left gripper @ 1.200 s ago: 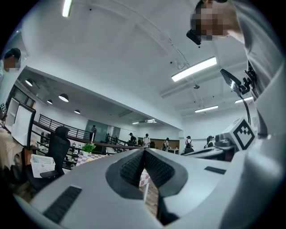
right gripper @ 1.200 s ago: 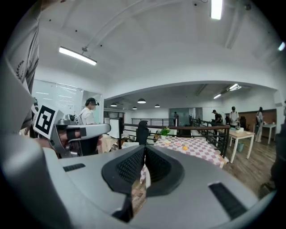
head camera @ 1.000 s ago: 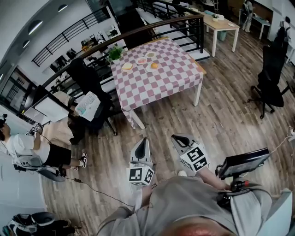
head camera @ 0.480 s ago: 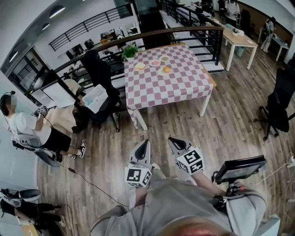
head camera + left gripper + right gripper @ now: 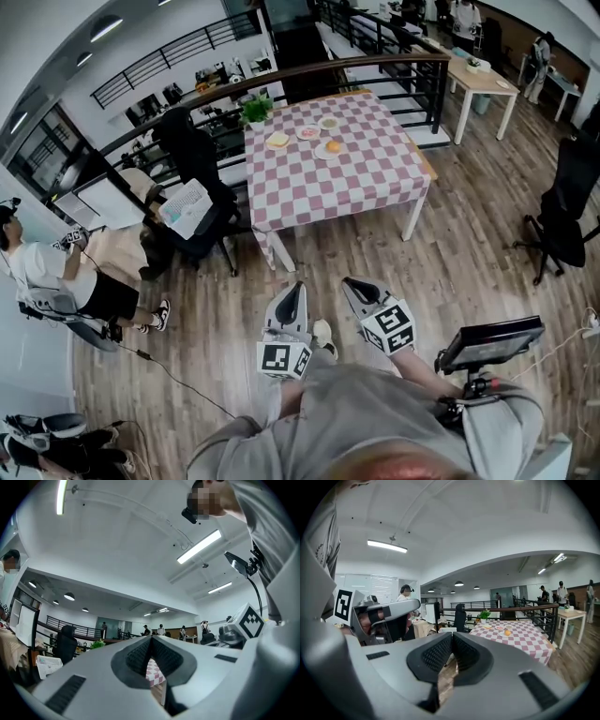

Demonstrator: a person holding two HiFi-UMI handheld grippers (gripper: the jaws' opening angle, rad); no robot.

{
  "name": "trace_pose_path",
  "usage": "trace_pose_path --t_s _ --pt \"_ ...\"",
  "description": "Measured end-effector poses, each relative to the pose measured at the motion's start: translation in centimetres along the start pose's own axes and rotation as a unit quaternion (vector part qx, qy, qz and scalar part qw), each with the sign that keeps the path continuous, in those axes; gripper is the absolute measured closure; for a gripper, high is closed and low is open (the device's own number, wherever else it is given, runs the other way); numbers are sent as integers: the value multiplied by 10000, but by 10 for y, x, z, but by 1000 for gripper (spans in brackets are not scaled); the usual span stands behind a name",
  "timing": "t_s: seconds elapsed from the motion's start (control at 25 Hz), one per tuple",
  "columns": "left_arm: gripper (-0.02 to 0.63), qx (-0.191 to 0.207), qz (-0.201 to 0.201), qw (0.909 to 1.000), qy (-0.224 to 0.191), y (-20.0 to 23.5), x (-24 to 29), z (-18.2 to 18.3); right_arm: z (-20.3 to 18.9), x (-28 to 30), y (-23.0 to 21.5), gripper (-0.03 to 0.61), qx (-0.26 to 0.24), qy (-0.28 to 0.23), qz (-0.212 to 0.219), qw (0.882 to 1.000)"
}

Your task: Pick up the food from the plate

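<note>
Head view shows the left tool (image 5: 292,289) and right tool (image 5: 354,284) side by side near the person's body, over the wooden floor (image 5: 450,253). Each has its jaws pressed together, gripping nothing. Well apart, on the far checkered counter (image 5: 347,178), the orange food (image 5: 332,146) sits on a plate (image 5: 322,151), right of a potted plant (image 5: 255,111).

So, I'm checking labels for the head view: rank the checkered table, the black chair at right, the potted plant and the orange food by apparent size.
Largest to smallest:
checkered table
black chair
potted plant
orange food
None look alike in size.
</note>
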State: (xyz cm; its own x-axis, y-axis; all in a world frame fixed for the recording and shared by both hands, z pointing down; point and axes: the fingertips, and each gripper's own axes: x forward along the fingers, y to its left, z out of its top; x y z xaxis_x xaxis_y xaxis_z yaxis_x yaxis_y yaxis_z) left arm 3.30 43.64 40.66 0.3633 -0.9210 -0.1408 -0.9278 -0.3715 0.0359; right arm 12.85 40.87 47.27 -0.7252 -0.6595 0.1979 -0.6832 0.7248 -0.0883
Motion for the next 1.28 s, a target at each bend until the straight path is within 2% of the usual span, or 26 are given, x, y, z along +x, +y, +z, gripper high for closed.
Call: trace_pose_path --t_s 0.44,0.84,1.28 --pt "604 -257 9 9996 -94 73 72 -19 7 78 -46 563 40 234 -277 9993" --pt "604 -413 -235 9987 -175 158 153 -23 35 168 -80 563 -110 422 -444 9981" --pt "604 -549 -629 9964 -134 236 198 -41 38 252 -95 563 -98 678 -724 9950"
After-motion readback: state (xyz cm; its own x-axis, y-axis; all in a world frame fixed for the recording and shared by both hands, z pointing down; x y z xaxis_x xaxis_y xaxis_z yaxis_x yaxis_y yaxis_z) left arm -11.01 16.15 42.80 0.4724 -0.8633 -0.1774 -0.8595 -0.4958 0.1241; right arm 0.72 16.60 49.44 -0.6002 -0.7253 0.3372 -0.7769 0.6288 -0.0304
